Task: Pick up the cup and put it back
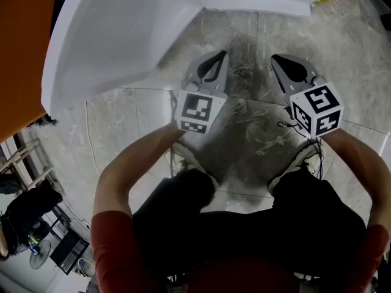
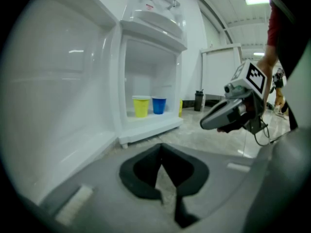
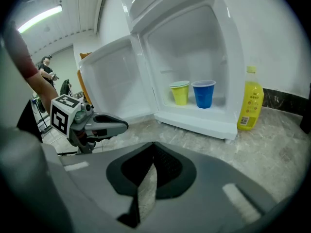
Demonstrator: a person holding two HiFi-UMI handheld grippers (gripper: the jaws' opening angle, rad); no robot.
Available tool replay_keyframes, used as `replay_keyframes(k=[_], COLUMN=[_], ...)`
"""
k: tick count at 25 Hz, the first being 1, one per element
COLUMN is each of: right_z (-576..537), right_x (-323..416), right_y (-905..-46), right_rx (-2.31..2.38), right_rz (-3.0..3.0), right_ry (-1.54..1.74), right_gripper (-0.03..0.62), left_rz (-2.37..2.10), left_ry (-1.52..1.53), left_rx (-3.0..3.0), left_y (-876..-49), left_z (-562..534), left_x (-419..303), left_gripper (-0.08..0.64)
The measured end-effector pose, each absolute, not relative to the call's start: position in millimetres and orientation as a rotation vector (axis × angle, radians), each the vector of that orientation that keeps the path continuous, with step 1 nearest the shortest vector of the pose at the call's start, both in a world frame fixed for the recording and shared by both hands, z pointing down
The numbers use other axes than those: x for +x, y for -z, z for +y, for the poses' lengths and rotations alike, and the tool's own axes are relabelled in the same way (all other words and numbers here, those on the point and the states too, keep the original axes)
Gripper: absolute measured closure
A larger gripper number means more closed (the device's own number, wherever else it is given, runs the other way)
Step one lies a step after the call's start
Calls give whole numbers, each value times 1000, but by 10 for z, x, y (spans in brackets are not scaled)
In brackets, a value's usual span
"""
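A yellow cup (image 3: 180, 92) and a blue cup (image 3: 203, 94) stand side by side on the bottom shelf of a small white fridge (image 3: 194, 122) with its door open. The left gripper view also shows the yellow cup (image 2: 141, 106) and the blue cup (image 2: 159, 105), well ahead of the jaws. My left gripper (image 2: 162, 145) is shut with nothing in it. My right gripper (image 3: 153, 143) is shut and empty too. In the head view the left gripper (image 1: 219, 55) and the right gripper (image 1: 276, 58) hang side by side over the marble floor, short of the fridge.
The open fridge door (image 1: 116, 35) stands at my left. A yellow bottle (image 3: 250, 98) sits on the floor right of the fridge, and a dark flask (image 2: 199, 101) beyond it. My shoes (image 1: 194, 160) are just behind the grippers. Other people stand far back.
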State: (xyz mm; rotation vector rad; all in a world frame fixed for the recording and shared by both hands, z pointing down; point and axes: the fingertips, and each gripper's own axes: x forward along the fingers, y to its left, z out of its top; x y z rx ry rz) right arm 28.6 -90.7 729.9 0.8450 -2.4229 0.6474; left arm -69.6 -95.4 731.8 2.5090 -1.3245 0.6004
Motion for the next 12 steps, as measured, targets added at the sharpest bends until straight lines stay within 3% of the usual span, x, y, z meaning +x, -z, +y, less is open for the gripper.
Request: replay_keyframes(k=[12], right_z=[-1055], right_x=[546], right_y=[-7481], right_rx=[987], right_rz=[-2331], right_ry=[-662], right_gripper=[592], left_rz=[-1297], left_ry=[-681], left_rx=[2455], left_y=[-7491], left_z=[-1018], left_x=[-638], left_gripper=[561])
